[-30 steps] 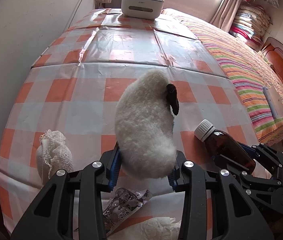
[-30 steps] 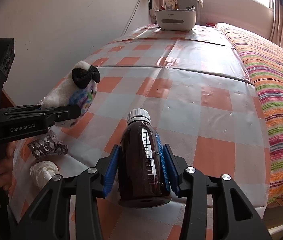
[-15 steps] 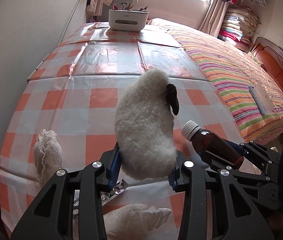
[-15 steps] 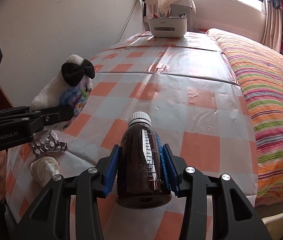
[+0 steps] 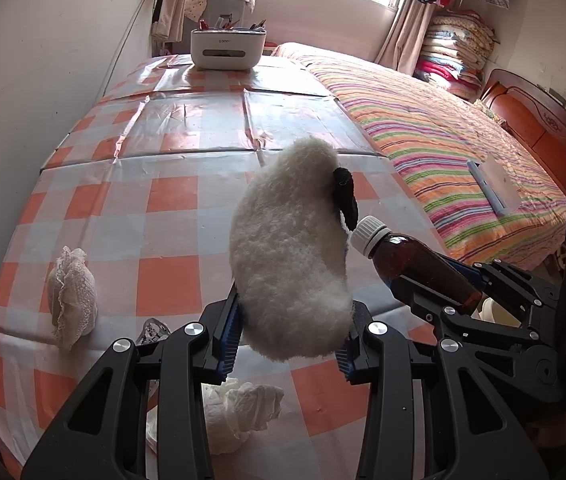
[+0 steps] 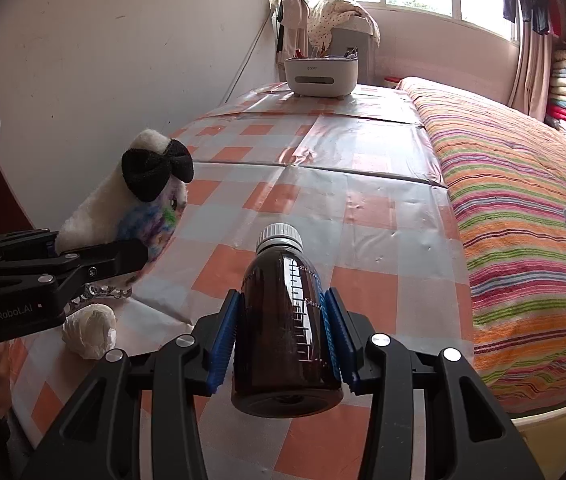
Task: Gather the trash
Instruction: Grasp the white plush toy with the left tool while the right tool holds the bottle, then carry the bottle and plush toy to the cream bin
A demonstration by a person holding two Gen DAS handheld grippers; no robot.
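Two hand-held grippers carry objects above a checked worktop beside a striped bed.

The left hand-held gripper point(image 5: 289, 346) is clamped on a fluffy white plush slipper with a black bow point(image 5: 291, 256); the right hand-held gripper point(image 6: 283, 342) is clamped on a brown plastic medicine bottle with a white cap point(image 6: 287, 312); compared with a second ago, both have risen and drawn back toward the near edge of the orange-and-white checked worktop point(image 5: 163, 216), so more of the room shows; a crumpled white tissue point(image 5: 239, 408), a lace pouch point(image 5: 73, 292) and a foil blister pack point(image 6: 101, 291) lie near, uncollected; the lift suggests both items are heading for disposal, with more trash left.
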